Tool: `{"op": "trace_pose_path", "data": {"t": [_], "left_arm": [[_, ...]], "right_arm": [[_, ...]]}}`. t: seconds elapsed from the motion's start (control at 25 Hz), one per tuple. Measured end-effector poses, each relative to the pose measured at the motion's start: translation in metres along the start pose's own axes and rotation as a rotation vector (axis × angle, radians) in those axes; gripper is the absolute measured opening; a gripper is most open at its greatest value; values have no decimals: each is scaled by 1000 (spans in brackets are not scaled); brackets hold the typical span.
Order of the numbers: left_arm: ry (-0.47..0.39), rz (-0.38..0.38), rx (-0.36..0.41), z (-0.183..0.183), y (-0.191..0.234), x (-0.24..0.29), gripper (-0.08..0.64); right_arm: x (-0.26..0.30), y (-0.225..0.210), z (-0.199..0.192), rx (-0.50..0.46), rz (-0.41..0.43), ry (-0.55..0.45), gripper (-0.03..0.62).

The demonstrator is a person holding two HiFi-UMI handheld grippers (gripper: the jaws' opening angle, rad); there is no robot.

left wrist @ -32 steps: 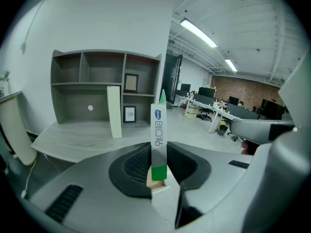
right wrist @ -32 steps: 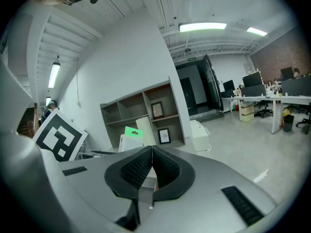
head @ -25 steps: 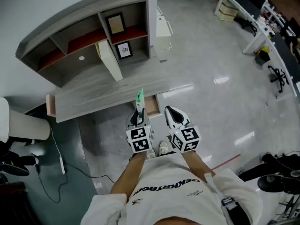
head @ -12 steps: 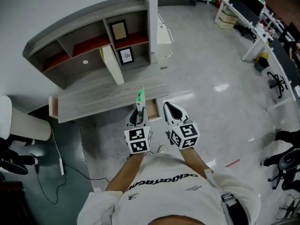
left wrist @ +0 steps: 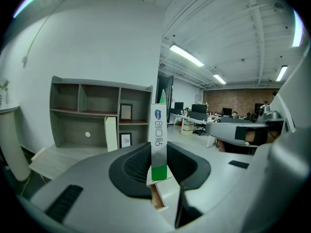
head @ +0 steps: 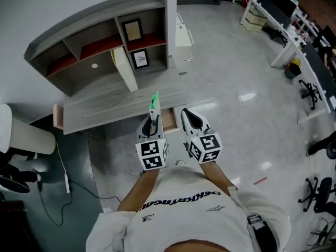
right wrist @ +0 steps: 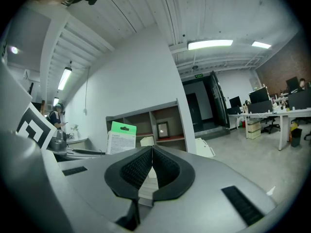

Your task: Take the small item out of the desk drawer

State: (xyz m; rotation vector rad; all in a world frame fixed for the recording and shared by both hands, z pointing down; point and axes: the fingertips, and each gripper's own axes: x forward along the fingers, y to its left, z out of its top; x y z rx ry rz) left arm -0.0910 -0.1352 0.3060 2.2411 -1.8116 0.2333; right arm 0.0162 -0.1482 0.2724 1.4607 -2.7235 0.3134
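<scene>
Standing upright, small packet (left wrist: 158,130) pinched inside left claw (left wrist: 160,154).

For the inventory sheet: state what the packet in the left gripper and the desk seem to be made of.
Packet: probably printed cardboard, smooth with a slight sheen; it has crisp folded edges and white and green print.
Desk: likely laminated board, matte; the grey streaked wood grain is very uniform, though real wood cannot be ruled out.
</scene>
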Motion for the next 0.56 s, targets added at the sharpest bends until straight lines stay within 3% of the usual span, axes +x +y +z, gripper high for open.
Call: {"op": "trace_pose_path", "data": {"t": [0.56], "left_arm": [[-5,-5,-5,-1,-9,5,100]], "right_arm": [[0,-12,-1,-5,-5,3,32]]}}
